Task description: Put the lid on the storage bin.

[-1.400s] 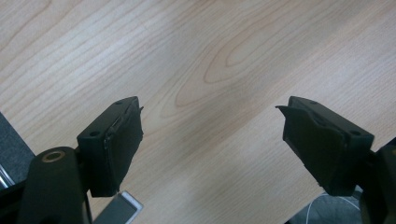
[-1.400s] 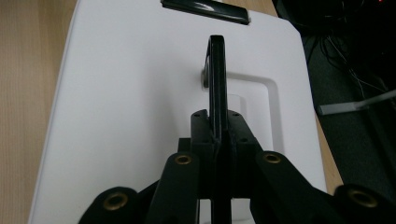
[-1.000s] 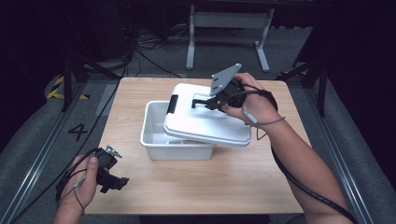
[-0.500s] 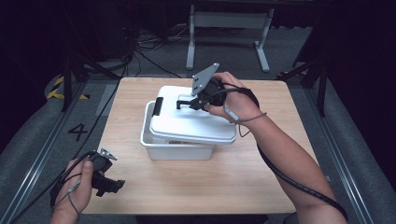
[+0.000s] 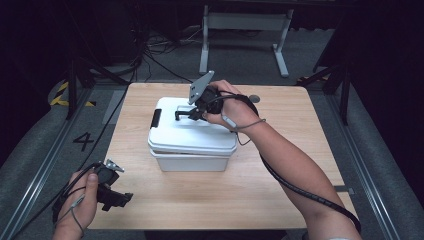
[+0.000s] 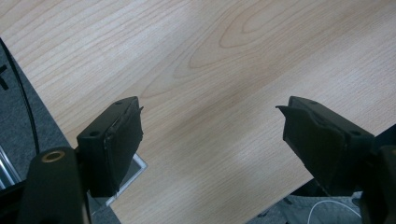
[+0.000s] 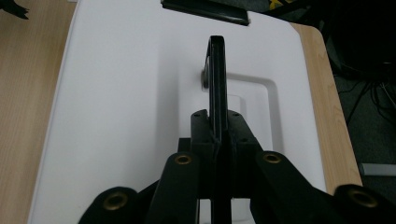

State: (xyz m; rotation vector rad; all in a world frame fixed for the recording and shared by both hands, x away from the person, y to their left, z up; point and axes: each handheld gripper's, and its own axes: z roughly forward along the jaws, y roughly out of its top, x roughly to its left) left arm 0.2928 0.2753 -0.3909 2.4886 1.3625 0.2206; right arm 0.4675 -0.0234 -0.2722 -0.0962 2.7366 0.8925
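you have a pale wooden bench (image 5: 280, 165) with rounded corners under you. on the grey floor (image 5: 45, 135) to its left a painted number 4 (image 5: 83, 141) sits near black cables (image 5: 107, 120). beyond the far edge stands a grey metal frame (image 5: 245, 22), and yellow-black hazard tape (image 5: 62, 92) lies far left.

White lidded box (image 5: 192, 145) mid-table, bare wooden table (image 5: 280, 190) all around it
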